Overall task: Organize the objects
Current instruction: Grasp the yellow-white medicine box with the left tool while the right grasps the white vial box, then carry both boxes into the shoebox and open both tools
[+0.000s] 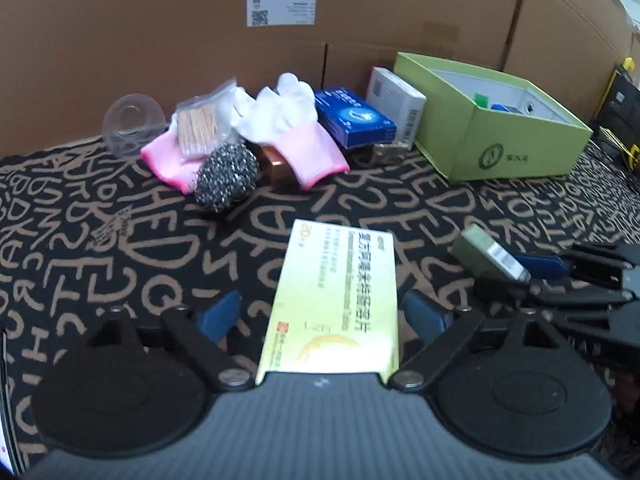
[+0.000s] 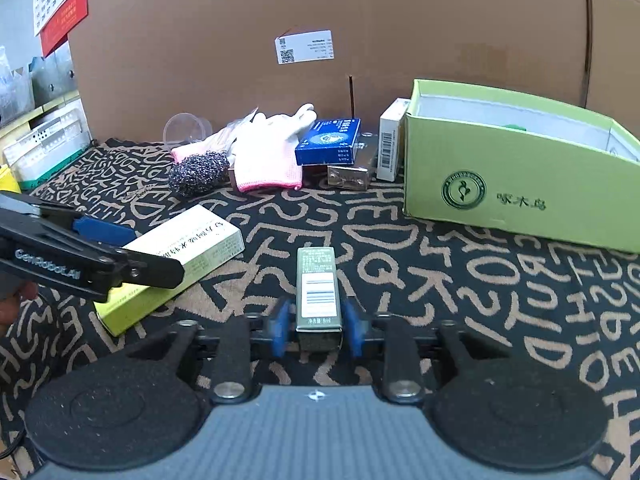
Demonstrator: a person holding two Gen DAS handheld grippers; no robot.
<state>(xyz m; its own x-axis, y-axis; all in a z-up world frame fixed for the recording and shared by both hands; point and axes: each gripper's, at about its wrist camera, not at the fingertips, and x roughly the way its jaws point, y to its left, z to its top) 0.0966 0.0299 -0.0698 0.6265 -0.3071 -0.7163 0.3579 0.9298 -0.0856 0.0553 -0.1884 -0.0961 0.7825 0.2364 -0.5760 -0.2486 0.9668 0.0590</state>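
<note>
While a wall of brown cardboard [image 2: 280, 8] closes off the back, the black cloth with tan lettering [image 1: 120, 248] spreads over the whole table. On it, to the right, stands the open green box [image 2: 516, 184], a few small things lying inside. Left of it sits a heap: pink-cuffed white gloves [image 1: 296, 128], a blue carton [image 1: 354, 118], a white carton [image 1: 394, 98], a steel scourer [image 1: 228, 180] and a clear plastic cup [image 1: 130, 124].

Nearer, the yellow-green medicine box [image 1: 336, 300] lies flat on the cloth between the fingers of the left gripper [image 1: 326, 312], whose jaws stand wide, a gap showing on its left side and the right pad close by its edge. Just to its right, the small olive carton [image 2: 319, 292] lies lengthwise between the blue pads of the right gripper [image 2: 316, 326], the jaws narrow, the pads at its sides; whether they press it I cannot tell.
</note>
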